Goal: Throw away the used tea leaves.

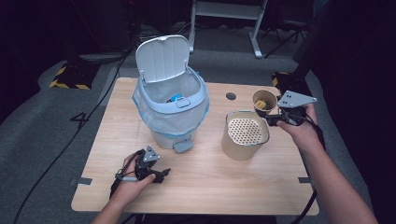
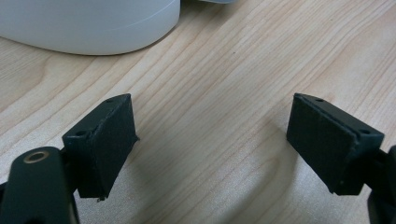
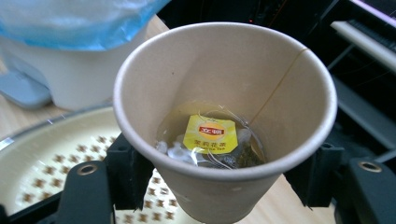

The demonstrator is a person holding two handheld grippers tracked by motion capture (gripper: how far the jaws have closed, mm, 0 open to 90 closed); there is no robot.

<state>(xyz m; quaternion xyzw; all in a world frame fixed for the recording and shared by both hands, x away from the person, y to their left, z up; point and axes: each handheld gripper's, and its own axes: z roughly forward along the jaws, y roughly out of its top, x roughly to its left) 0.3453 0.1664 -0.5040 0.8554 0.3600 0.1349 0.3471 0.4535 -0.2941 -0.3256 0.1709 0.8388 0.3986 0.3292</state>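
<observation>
Upright paper cup [image 3: 224, 116], wet teabag [image 3: 210, 135] inside

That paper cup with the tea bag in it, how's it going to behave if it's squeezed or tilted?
The tan paper cup probably has thin walls, so the right hand-held gripper clamping it could dent it. It holds shallow tea and a yellow-tagged tea bag, so it is likely light, and tilting would probably spill the liquid first.

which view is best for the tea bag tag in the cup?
Right gripper view: yellow tag lies close up in the paper cup between the jaws. High view shows just a yellow speck. Left gripper view faces bare table.
</observation>
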